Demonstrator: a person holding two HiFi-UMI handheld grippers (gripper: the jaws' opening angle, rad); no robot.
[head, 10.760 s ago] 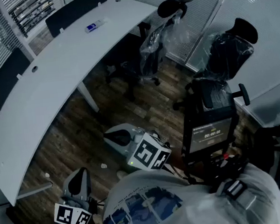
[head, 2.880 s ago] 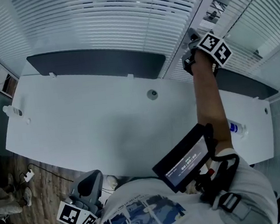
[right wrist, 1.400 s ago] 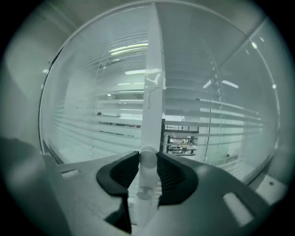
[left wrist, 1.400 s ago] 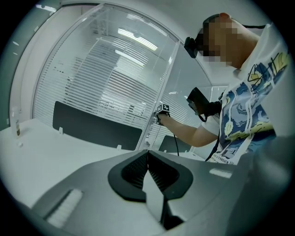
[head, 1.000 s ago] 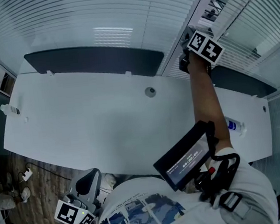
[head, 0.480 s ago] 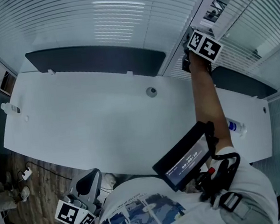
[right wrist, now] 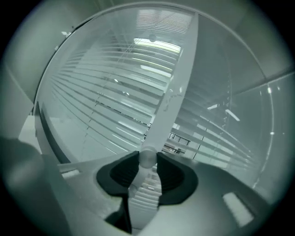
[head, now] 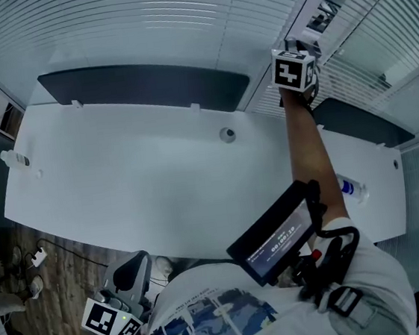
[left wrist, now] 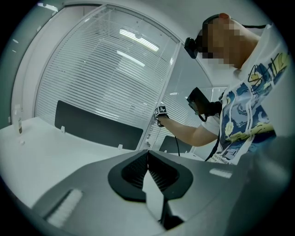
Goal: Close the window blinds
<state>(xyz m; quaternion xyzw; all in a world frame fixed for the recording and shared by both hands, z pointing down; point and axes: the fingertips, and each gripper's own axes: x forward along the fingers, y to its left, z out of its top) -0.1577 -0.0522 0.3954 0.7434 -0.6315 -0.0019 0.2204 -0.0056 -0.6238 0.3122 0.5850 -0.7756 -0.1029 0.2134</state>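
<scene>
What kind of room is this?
Probably an office: a long white desk with dark screen panels, slatted blinds, and the right gripper clamped on a blind wand.

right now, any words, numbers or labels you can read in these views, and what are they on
Nothing reads clearly.
Device screen at the person's chest: lit digits like a timer, too blurred to read.
Bottle on the desk: label too small to read.
Shirt: small lettering near the hem, unreadable.
Marker cubes: black-and-white square patterns only, no words.
</scene>
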